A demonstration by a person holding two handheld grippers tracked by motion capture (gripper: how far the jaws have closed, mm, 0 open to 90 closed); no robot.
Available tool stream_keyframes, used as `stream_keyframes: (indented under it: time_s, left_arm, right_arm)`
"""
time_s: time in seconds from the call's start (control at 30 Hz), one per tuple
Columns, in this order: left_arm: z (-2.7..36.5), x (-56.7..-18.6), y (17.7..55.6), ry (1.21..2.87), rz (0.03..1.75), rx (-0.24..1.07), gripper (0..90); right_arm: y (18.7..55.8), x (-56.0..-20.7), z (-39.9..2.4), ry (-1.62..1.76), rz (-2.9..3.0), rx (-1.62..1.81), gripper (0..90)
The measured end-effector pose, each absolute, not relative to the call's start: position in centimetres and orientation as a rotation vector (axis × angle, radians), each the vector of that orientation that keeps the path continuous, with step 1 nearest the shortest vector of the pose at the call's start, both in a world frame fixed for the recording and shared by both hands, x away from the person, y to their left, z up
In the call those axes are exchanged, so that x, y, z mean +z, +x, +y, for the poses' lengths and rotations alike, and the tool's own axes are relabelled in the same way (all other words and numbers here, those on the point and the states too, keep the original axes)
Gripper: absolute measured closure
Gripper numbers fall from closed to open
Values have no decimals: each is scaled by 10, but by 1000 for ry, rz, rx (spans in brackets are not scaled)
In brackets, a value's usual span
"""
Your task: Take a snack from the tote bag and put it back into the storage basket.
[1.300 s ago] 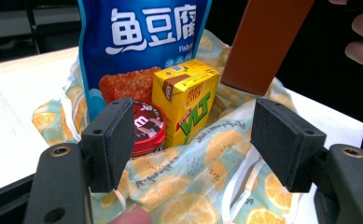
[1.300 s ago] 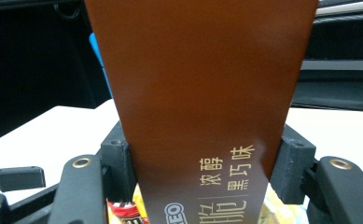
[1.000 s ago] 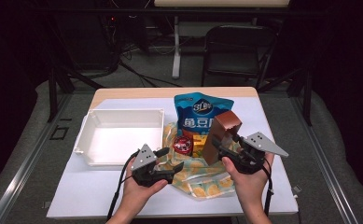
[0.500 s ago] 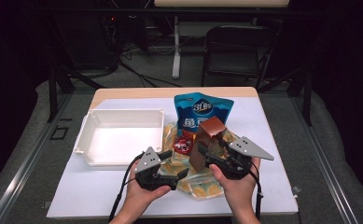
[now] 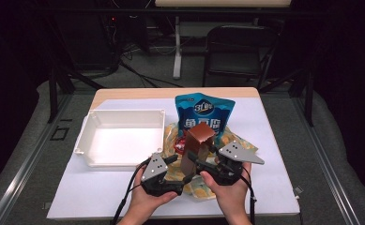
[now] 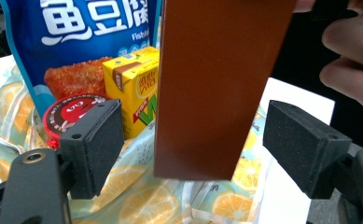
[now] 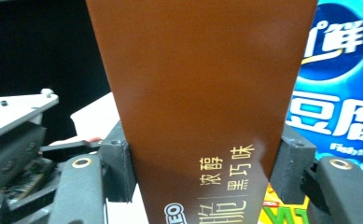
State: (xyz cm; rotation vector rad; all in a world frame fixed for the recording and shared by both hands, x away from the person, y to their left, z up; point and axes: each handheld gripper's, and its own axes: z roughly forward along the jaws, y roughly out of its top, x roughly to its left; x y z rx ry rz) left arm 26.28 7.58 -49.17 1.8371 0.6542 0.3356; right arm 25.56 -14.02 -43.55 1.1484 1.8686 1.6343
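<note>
The right tool [image 7: 202, 172] is gripping the tall brown cardboard box [image 7: 202, 93], which is hiding part of the blue snack bag [image 7: 338, 93]; the left tool [image 6: 212, 144] is standing released around the box's lower end, having just narrowed slightly.

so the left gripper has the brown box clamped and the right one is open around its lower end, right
Not quite, the sides are swapped. In the right gripper view the right gripper has its pads pressed on the brown box. In the left gripper view the left gripper stands open around the box's lower end, both pads clear of it.
</note>
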Motion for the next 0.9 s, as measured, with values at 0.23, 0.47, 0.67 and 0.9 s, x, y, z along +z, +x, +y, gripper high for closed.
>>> stream_keyframes:
  time_s: [0.23, 0.47, 0.67, 0.9]
  left_arm:
    - [71, -495, 260, 1842, 652, 340, 258]
    - [72, -498, 261, 1829, 668, 337, 274]
    - [70, -499, 260, 1826, 672, 331, 293]
    - [71, -501, 262, 1815, 694, 327, 314]
  right_arm:
    - [250, -437, -128, 1134, 1897, 1650, 371]
    - [245, -438, -119, 1130, 1901, 1675, 372]
    - [241, -438, -114, 1140, 1895, 1683, 372]
    - [240, -440, -110, 1148, 1903, 1682, 372]
